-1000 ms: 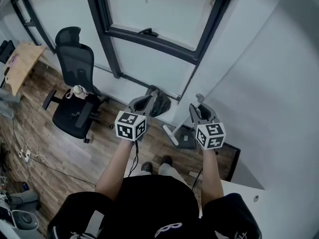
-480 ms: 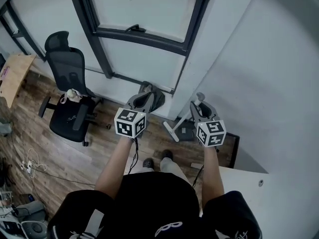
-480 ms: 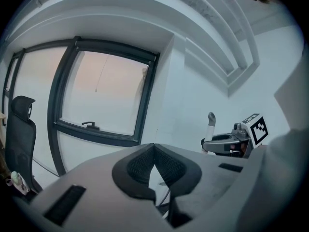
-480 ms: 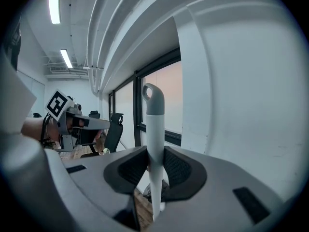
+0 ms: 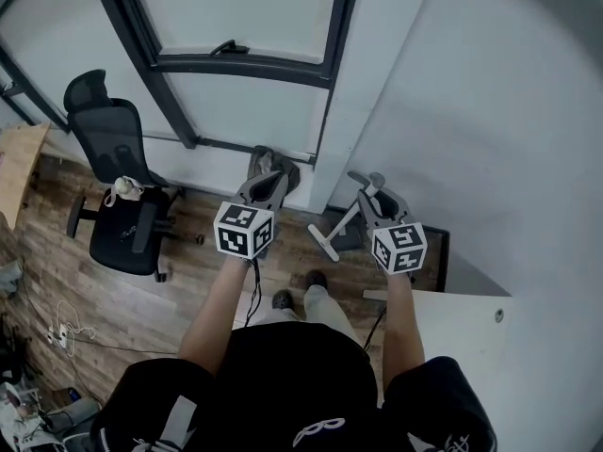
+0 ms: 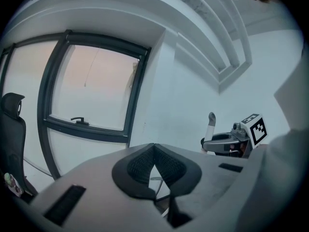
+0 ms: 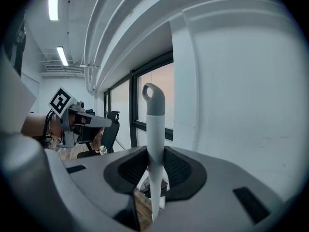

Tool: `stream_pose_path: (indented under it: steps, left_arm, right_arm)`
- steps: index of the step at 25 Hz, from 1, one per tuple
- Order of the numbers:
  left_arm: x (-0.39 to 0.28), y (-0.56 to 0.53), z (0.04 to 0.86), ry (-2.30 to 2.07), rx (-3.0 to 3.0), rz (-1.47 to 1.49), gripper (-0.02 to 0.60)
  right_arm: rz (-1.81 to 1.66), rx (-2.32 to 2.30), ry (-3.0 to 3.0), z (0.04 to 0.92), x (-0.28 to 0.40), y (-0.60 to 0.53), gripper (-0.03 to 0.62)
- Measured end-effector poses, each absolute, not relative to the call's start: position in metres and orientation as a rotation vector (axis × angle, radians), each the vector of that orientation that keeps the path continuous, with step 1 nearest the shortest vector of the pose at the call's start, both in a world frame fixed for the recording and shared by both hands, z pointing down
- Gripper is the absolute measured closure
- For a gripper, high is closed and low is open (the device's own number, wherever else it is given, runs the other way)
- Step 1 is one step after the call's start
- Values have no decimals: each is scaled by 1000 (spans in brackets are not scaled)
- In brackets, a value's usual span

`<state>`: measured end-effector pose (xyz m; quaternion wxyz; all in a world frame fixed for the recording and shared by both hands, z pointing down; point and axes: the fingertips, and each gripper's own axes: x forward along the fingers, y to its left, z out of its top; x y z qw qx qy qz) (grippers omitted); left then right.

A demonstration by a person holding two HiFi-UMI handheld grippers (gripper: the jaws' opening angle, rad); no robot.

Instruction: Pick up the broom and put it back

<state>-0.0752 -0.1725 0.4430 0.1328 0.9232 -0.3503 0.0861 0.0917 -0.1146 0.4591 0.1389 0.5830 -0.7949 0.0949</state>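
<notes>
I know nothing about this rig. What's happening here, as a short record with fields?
right gripper: shut on the white broom with a grey looped handle tip
left gripper: shut, nothing between its jaws
broom head: low down, near the white wall
nearby: black mesh office chair on the wood-plank floor

Two tongs, the left tongs (image 5: pixel 268 182) and the right tongs (image 5: pixel 369 192). One broom (image 5: pixel 337 230). One office chair (image 5: pixel 118 182) at nine o'clock. One window handle (image 5: pixel 224 47) at eleven o'clock. Two shoes (image 5: pixel 281 299). One white tabletop (image 5: pixel 452 314) at four o'clock.
</notes>
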Motion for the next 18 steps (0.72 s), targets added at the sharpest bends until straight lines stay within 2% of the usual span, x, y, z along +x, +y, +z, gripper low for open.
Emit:
stream_pose_path:
  steps: [18]
  left_arm:
    - [-5,-143,485,-834,2722,283,564]
  right_arm:
    - [349,1644,-2228,519,155,-66,479]
